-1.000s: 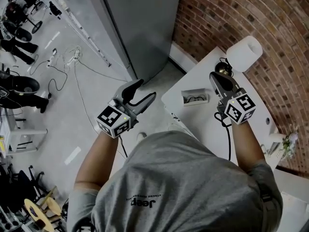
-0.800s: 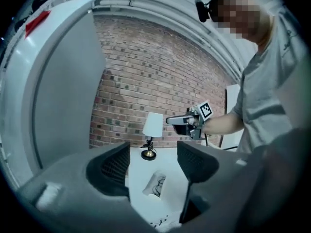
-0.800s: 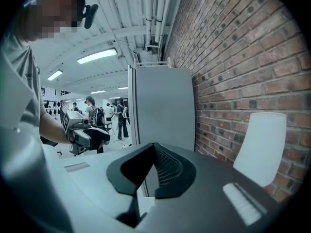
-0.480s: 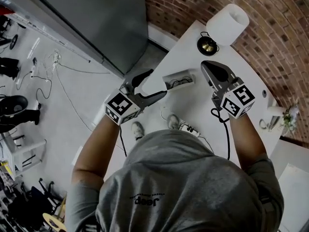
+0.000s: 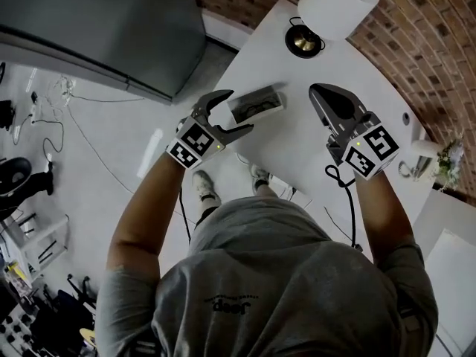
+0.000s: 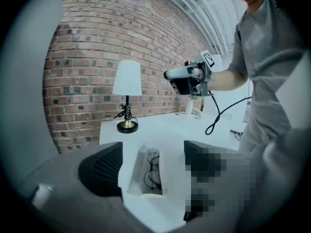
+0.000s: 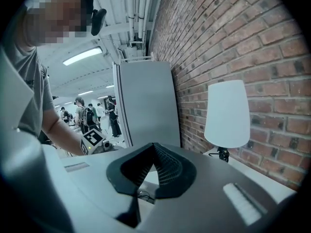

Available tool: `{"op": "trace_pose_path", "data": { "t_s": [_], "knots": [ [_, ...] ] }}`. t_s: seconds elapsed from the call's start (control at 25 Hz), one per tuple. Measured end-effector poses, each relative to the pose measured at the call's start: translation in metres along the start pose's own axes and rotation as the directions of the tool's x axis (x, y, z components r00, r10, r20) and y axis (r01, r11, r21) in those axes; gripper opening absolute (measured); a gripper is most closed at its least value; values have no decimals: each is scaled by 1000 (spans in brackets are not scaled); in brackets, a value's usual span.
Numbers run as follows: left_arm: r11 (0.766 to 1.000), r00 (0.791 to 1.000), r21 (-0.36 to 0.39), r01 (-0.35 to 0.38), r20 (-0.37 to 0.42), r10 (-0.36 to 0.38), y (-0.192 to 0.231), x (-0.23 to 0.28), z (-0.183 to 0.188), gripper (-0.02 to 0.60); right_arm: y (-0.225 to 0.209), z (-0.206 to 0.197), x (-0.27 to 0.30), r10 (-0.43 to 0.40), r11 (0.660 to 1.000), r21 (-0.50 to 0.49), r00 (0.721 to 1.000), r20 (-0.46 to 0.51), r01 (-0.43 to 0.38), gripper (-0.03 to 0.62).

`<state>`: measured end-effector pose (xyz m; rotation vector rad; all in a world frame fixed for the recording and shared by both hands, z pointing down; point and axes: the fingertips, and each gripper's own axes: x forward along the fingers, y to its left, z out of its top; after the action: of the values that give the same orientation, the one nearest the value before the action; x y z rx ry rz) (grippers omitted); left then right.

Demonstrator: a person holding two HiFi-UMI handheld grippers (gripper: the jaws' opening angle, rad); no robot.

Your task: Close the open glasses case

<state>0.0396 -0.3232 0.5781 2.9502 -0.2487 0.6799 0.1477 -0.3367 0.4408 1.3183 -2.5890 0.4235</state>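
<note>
The open glasses case (image 5: 256, 103) lies on the white table (image 5: 297, 155) near its left edge, with dark-framed glasses inside it (image 6: 151, 171). My left gripper (image 5: 236, 113) is at the case's near end. Its jaws are opening and stand wide, one finger (image 6: 102, 169) on each side of the case's end without pressing on it. My right gripper (image 5: 318, 94) hovers over the table to the right of the case, apart from it, with its jaws shut on nothing (image 7: 154, 148). Only a sliver of the case (image 7: 142, 194) shows under the right gripper's jaws.
A lamp with a white shade (image 5: 338, 2) and a brass base (image 5: 303, 43) stands at the table's far end by the brick wall (image 5: 416, 43). A grey cabinet (image 5: 97, 21) stands to the left. A black cable (image 5: 348, 199) hangs from the right gripper.
Both grippers came forward and down toward the table. The left one travelled from beside the table to the case's end and its jaws spread wider. The right stayed shut.
</note>
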Motion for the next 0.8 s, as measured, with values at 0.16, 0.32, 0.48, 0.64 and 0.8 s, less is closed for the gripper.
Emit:
{"op": "trace_pose_path", "data": {
  "t_s": [0.16,0.32,0.48,0.64,0.8],
  "knots": [
    [999,997,42,10,-80,-7,5,26,-29,397,-10,-13,-2,-5,1000,14,1000,-4,5,11],
    [996,987,83,27,-162,-14,4,47,-60,400,-15,-26,-3,-5,1000,31,1000,-12,6,11],
    [992,979,125,16,-202,9,7,60,-78,400,-18,-41,-6,-3,999,45,1000,-25,4,11],
    [985,973,170,3,-228,36,10,69,-85,400,-20,-49,-9,-6,998,56,999,-32,8,11],
    [976,961,218,-9,-268,69,12,75,-98,400,-20,-53,-11,-5,998,59,999,-37,7,11]
  ]
}}
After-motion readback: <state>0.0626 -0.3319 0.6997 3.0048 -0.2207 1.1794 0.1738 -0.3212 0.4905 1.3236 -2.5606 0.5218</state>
